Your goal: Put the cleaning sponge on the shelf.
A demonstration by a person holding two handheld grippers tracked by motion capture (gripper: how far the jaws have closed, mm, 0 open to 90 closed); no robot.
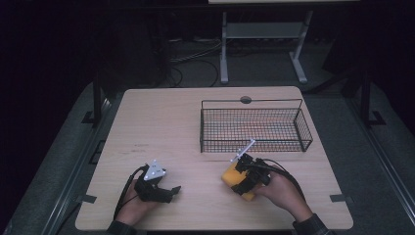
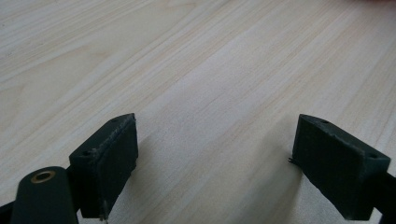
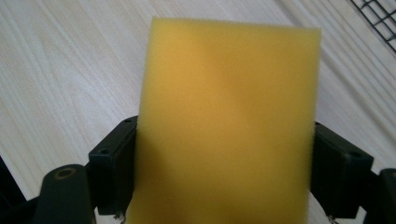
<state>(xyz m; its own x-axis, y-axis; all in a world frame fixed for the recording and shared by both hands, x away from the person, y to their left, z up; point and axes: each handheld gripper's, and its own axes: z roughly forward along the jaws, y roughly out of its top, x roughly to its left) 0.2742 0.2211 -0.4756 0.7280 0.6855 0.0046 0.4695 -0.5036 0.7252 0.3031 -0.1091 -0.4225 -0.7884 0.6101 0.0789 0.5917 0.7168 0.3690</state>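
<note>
On the pale wooden table [image 1: 161, 127], the right gripper [image 1: 240, 178] holds a yellow rectangular foam sponge [image 1: 231, 177]. In the right gripper view its two black jaws press against the sponge's [image 3: 229, 126] long sides, one at 9 o'clock and one at 3 o'clock of the block, so the tongs are clamped on the sponge. The block stands out beyond the jaws toward 12 o'clock in that view, with wood grain behind it and a corner of black mesh [image 3: 379, 18] at 1 o'clock.

In the high view the sponge sits at about 5 o'clock of the tabletop, just at 6 o'clock of the black wire mesh basket [image 1: 254, 128], near its front wall but apart from it. Whether the sponge rests on the wood or hangs just above it cannot be told. The basket itself occupies the table's 2 o'clock area.

The left gripper [image 1: 169, 191] lies at 7 o'clock of the table, well apart from the sponge, with its grey three-cornered plate facing up. In the left gripper view its jaws stand wide apart, with bare wood [image 2: 196, 84] between them.
</note>
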